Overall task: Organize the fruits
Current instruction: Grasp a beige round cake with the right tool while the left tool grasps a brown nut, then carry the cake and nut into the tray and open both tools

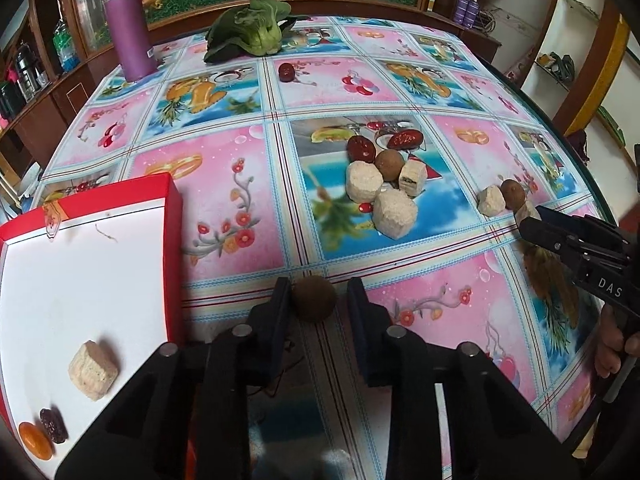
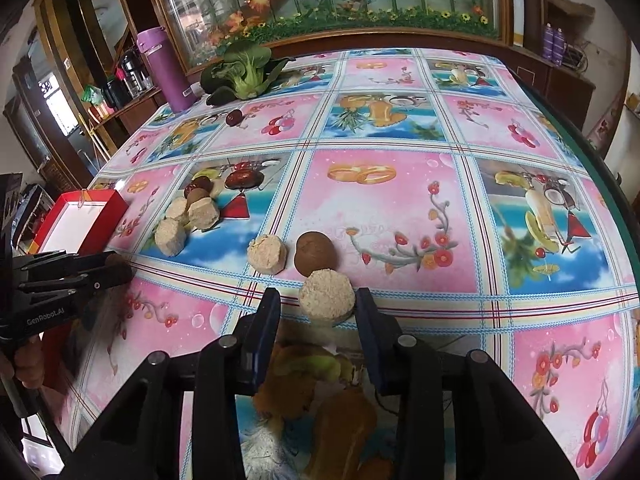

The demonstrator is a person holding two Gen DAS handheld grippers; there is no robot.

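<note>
Left gripper [image 1: 314,296] straddles a small brown round fruit [image 1: 313,298]; its jaws stand close on either side, and the left wrist view cannot settle whether they pinch it or merely flank it. Right gripper [image 2: 316,300] is spread around a pale crumbly puck [image 2: 327,297], with a gap visible on both sides, so nothing is gripped. The red box [image 1: 174,256] with white floor lies just left of the left gripper and already contains a pale block [image 1: 93,369], a dark dried date [image 1: 53,425] and an orange piece [image 1: 35,440].

Handling, as judged: the brown fruit looks light, firm and prone to roll, best taken across its widest part. The puck looks brittle; hold its curved sides lightly.

Surroundings: a cluster of dates and pucks [image 1: 380,176] sits mid-surface; a second brown fruit [image 2: 314,254] touches the puck's far edge and could be nudged. A purple bottle [image 1: 127,20] and leafy greens [image 1: 250,30] stand well apart at the far edge.
</note>
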